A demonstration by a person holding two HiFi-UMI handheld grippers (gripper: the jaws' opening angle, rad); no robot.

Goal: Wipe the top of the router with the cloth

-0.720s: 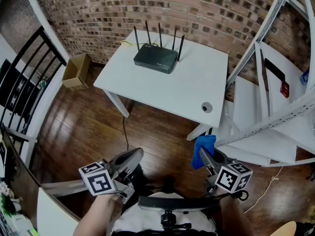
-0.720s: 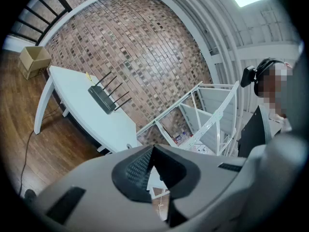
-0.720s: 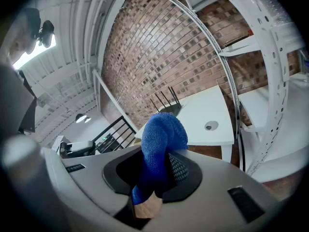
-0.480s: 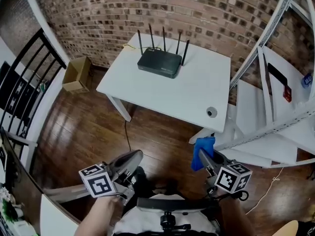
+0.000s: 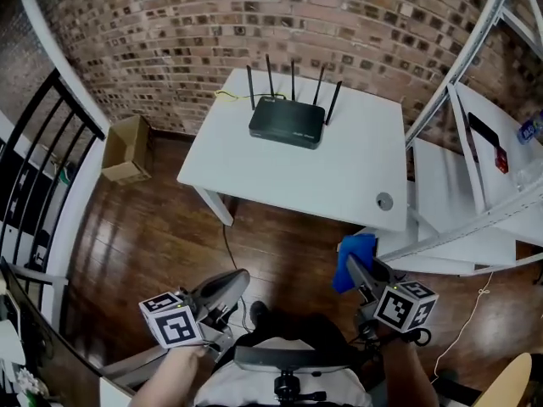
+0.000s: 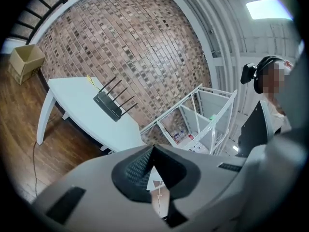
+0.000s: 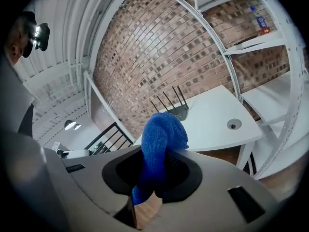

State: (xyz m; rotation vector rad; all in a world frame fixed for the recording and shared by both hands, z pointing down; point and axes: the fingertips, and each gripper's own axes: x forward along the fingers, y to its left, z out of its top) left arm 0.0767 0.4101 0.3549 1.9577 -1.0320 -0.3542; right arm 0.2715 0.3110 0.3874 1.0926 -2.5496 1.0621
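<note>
A black router (image 5: pixel 288 122) with several upright antennas stands at the far side of a white table (image 5: pixel 339 172); it also shows small in the left gripper view as the router (image 6: pixel 108 106) and behind the cloth as the router (image 7: pixel 179 112). My right gripper (image 5: pixel 356 267) is shut on a blue cloth (image 5: pixel 356 257), which bulges up between its jaws as the cloth (image 7: pixel 161 139). My left gripper (image 5: pixel 227 283) is shut and holds nothing; its jaws meet in the left gripper view (image 6: pixel 152 151). Both grippers hang low, well short of the table.
A round cable grommet (image 5: pixel 384 201) sits near the table's right front corner. White metal shelving (image 5: pixel 475 168) stands right of the table. A cardboard box (image 5: pixel 125 148) lies on the wood floor at left, beside a black railing (image 5: pixel 38 185). A brick wall runs behind.
The table and router have slid lower and slightly right in the head view as the view closes in on them. Both grippers keep their hold and pose.
</note>
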